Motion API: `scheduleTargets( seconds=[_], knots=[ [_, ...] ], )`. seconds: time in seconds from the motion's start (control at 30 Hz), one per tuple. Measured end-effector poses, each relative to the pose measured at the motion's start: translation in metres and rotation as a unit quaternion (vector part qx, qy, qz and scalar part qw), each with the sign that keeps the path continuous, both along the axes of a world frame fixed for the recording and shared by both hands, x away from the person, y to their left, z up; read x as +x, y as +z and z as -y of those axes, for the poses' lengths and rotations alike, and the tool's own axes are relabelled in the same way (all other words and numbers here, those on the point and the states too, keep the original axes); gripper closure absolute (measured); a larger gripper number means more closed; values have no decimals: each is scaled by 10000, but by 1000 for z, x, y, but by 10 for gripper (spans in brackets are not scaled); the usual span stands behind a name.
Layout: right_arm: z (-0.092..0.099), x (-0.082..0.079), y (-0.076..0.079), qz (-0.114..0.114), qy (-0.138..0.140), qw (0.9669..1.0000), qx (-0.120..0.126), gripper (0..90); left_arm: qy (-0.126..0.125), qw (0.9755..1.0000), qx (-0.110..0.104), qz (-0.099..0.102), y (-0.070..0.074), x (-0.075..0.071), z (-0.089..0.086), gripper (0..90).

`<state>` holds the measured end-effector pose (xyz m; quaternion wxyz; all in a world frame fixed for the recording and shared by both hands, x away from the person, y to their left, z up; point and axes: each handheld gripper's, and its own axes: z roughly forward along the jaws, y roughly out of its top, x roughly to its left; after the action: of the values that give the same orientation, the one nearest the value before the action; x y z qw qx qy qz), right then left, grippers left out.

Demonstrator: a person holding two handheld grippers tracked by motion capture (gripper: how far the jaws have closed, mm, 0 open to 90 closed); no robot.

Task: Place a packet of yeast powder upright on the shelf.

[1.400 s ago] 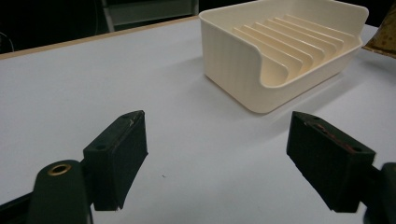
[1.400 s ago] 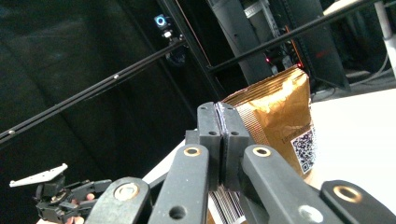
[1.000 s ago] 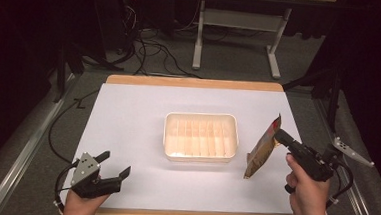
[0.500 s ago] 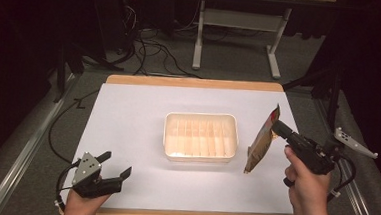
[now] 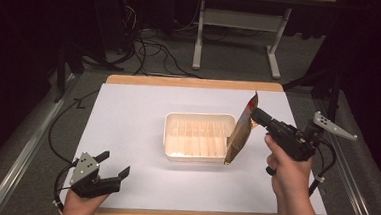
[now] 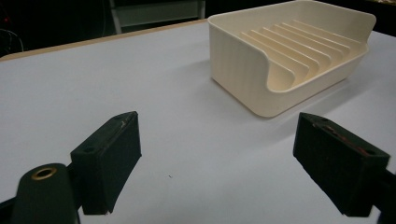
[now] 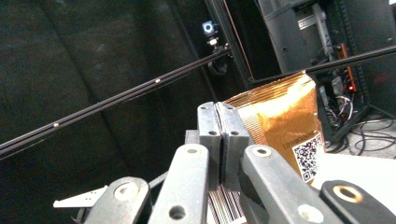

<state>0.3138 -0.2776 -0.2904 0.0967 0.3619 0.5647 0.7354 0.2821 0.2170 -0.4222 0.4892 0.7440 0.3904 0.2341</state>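
**Pouch held on edge beside the tray**

The right gripper [image 5: 256,114] has its fingers clenched on the top edge of an orange foil pouch [image 5: 240,133], which hangs tilted, its lower corner at the right end of the ribbed cream tray [image 5: 200,119] on the table [image 5: 132,129]. The left gripper [image 5: 112,167] rests near the front edge, fingers released and empty. The thin pinch may let the pouch swing or slip, missing the tray's slots.
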Motion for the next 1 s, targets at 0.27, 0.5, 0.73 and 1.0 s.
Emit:
scheduleTargets(
  seconds=[0.27,0.5,0.73,1.0],
  knots=[
    [-21,15,-2,-73,121,9999,-22,900,12,10000,-7,-12,-1,1,-1,154],
    [-42,30,-7,-176,232,9995,-116,900,13,10000,-7,-7,-1,1,-1,155],
    [-55,44,-14,-255,288,9991,-161,900,-21,10000,-1,-11,-1,1,-1,155],
    [-65,56,-20,-339,335,9987,-176,900,-31,10000,-10,-14,-1,1,-1,155]
  ],
)
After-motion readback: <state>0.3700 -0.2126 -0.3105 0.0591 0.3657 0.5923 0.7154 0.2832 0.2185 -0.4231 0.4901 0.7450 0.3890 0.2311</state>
